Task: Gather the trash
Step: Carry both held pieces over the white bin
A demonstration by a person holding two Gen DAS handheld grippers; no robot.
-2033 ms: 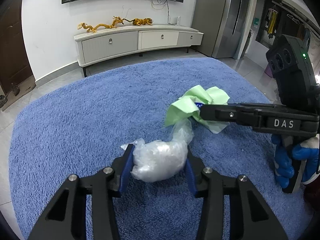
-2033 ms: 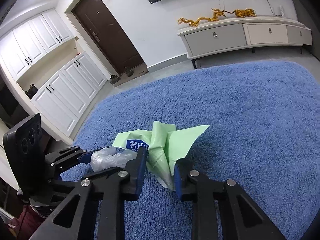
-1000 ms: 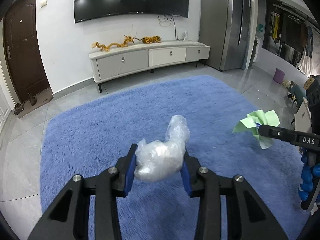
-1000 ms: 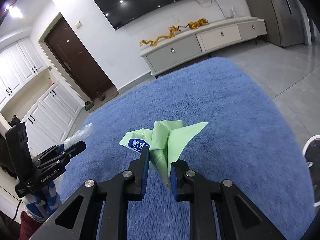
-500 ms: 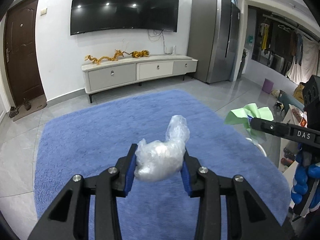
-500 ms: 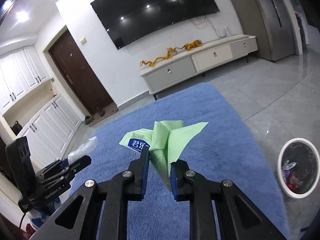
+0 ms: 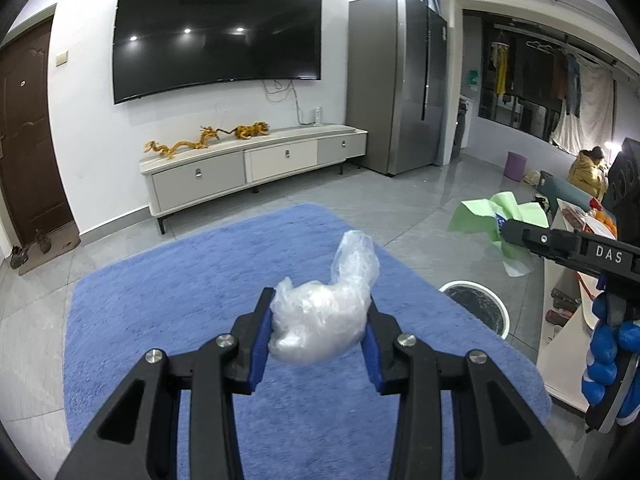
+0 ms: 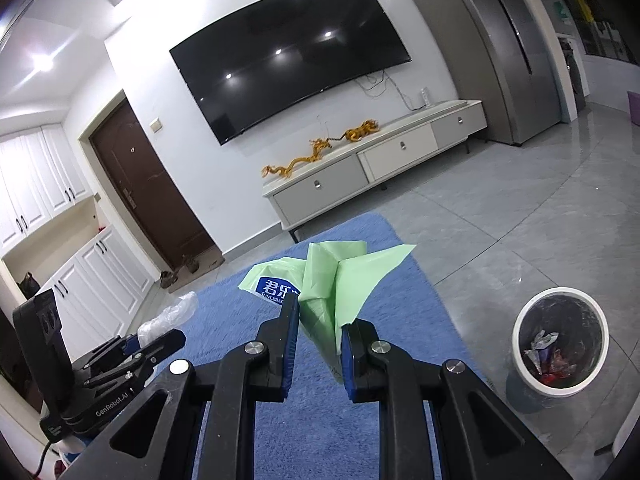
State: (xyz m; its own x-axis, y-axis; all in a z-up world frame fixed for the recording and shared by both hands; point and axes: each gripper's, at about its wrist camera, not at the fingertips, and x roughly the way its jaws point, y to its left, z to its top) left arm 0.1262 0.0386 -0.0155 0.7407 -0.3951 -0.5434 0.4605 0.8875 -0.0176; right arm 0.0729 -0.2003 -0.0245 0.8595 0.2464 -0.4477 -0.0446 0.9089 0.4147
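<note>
My left gripper is shut on a crumpled clear plastic bag, held up above the blue rug. A green plastic wrapper with a blue label is pinched in my right gripper. In the left wrist view the right gripper reaches in from the right edge with the green wrapper, a blue-gloved hand on its handle. The left gripper with the clear bag shows at the lower left of the right wrist view. A white trash bin with a black liner and some litter stands on the grey floor right of the rug.
The bin's rim also peeks out by the rug's right edge. A long TV cabinet with a golden dragon stands against the far wall under a large TV, a grey fridge to its right. A low white table with clutter is at far right, where a person sits.
Both grippers have risen and swung right, each keeping its trash. The rug now lies lower in view and the white bin has come closer in the right wrist view.
</note>
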